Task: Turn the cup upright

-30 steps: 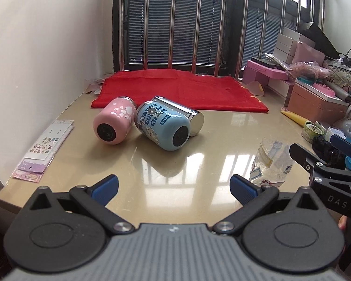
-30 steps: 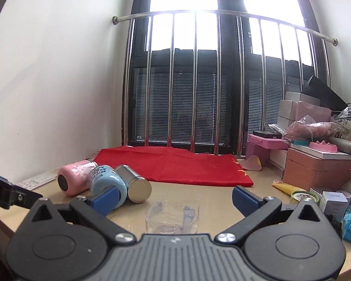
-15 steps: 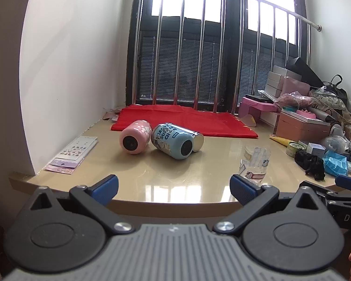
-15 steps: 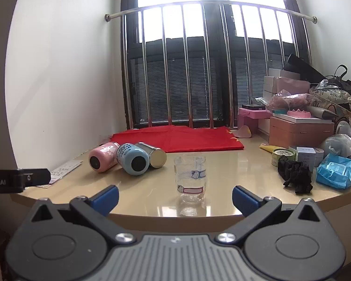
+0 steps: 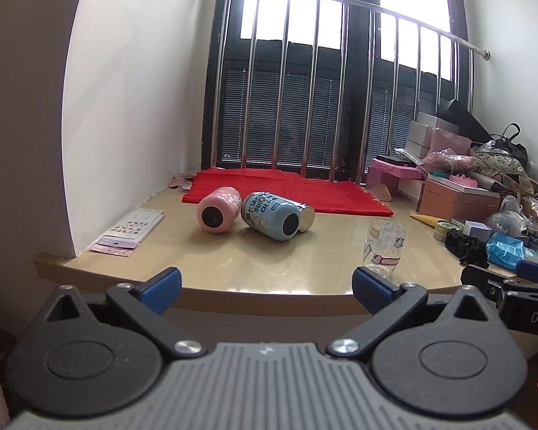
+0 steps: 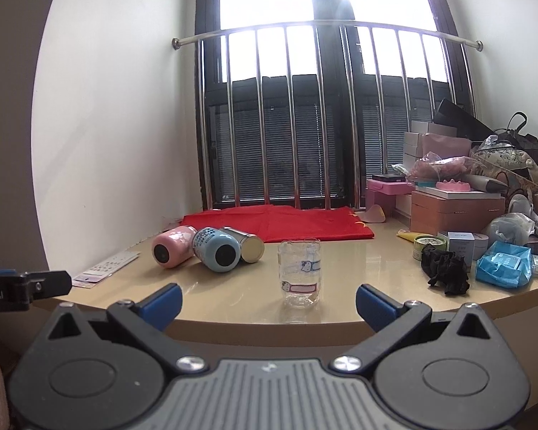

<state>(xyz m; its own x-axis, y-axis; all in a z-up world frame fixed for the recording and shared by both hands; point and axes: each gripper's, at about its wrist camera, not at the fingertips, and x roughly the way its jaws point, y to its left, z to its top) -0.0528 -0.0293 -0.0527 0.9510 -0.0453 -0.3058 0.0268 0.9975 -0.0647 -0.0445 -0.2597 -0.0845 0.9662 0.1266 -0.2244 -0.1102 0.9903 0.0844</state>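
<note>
A clear glass cup (image 6: 300,271) with cartoon prints stands upright near the front edge of the beige table (image 6: 358,268); it also shows in the left wrist view (image 5: 383,249). My right gripper (image 6: 267,304) is open and empty, held back off the table's front edge, facing the cup. My left gripper (image 5: 265,288) is open and empty, also off the front edge, left of the cup. Part of the right gripper (image 5: 520,286) shows at the right of the left wrist view.
A pink flask (image 5: 218,209), a blue flask (image 5: 272,220) and a steel flask (image 6: 247,245) lie on their sides at the table's left. A red cloth (image 5: 287,193) lies at the back. Boxes, a black cloth (image 6: 446,268) and a blue packet (image 6: 504,264) crowd the right. Sticker sheets (image 5: 132,227) lie far left.
Both grippers have pulled back and away from the table, past its front edge. The glass cup stands upright alone on the table, farther from both grippers than before.
</note>
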